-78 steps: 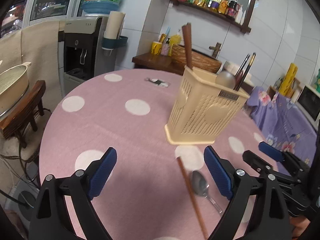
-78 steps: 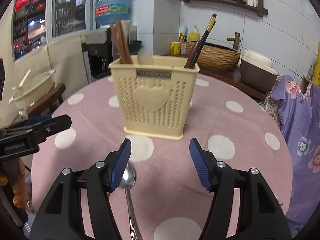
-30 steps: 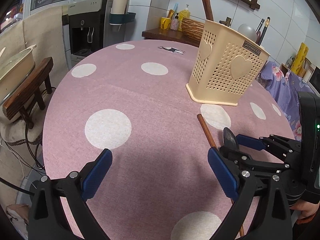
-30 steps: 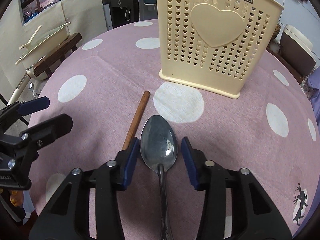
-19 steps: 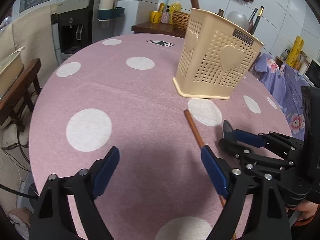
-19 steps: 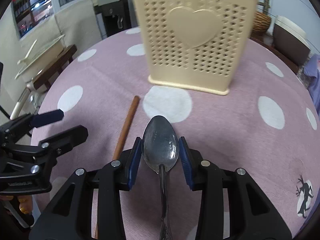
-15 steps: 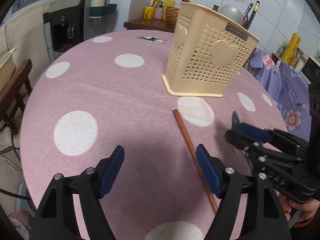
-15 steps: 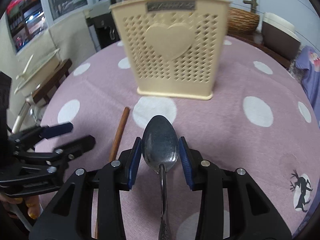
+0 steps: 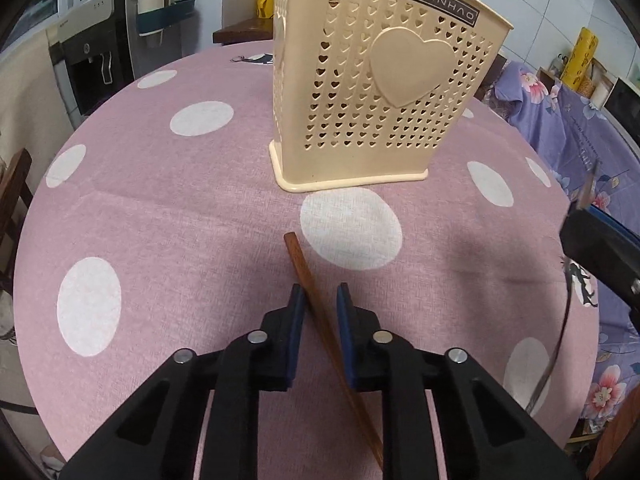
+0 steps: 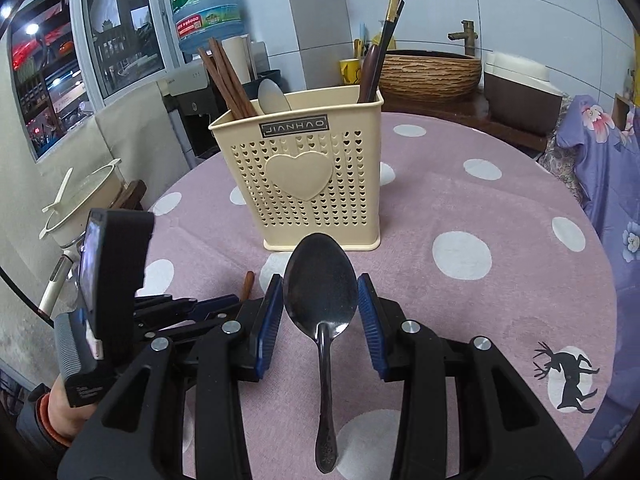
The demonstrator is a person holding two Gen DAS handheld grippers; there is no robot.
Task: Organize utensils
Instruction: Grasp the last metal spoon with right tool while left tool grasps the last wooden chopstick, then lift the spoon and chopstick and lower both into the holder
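Note:
A cream perforated utensil holder (image 9: 372, 92) stands on the pink polka-dot table (image 9: 160, 216); it also shows in the right wrist view (image 10: 308, 176), with brown chopsticks (image 10: 226, 80), a spoon and dark chopsticks in it. My left gripper (image 9: 320, 300) is nearly shut around a brown chopstick (image 9: 320, 312) that lies on the cloth. My right gripper (image 10: 320, 300) is shut on a metal spoon (image 10: 320, 292), held above the table, bowl toward the holder. The left gripper (image 10: 192, 304) shows low at the left of the right wrist view.
A water dispenser (image 9: 100, 48) and a wooden stool with a pot (image 10: 84, 200) stand left of the table. A wooden basin (image 10: 428, 68) sits behind. A floral purple cloth (image 9: 580, 120) lies at the right edge.
My left gripper has moved right over the chopstick and closed around it. My right gripper has lifted the spoon off the table and drawn back.

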